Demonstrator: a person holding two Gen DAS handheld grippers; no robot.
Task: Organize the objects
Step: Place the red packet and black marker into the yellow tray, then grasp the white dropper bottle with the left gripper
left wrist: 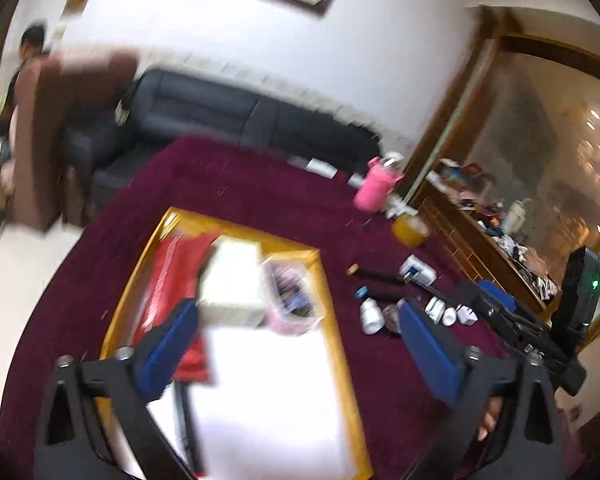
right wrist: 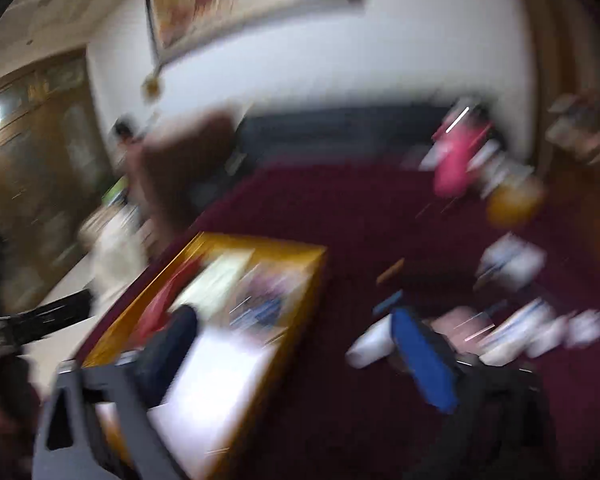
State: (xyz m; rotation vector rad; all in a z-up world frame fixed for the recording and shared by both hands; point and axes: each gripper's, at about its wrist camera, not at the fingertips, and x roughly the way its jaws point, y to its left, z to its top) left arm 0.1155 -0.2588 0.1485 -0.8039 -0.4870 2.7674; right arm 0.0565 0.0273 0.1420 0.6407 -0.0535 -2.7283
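Observation:
A yellow-rimmed tray point(left wrist: 332, 320) lies on the maroon cloth and holds a red packet point(left wrist: 172, 276), a cream box point(left wrist: 232, 284) and a clear pouch point(left wrist: 292, 300). My left gripper point(left wrist: 296, 340) is open and empty above the tray's right side. Small white bottles point(left wrist: 371, 315) and a blue-white box point(left wrist: 418, 271) lie to the right. The right wrist view is blurred; my right gripper point(right wrist: 296, 352) is open above the tray's right rim point(right wrist: 300, 300), with a white bottle point(right wrist: 370, 344) by its right finger.
A pink bottle point(left wrist: 374, 188) and an orange jar point(left wrist: 410, 230) stand at the far right of the cloth. A dark sofa point(left wrist: 220, 120) lies behind. A cluttered wooden shelf point(left wrist: 500, 232) runs along the right. The other gripper point(left wrist: 540, 328) is at right.

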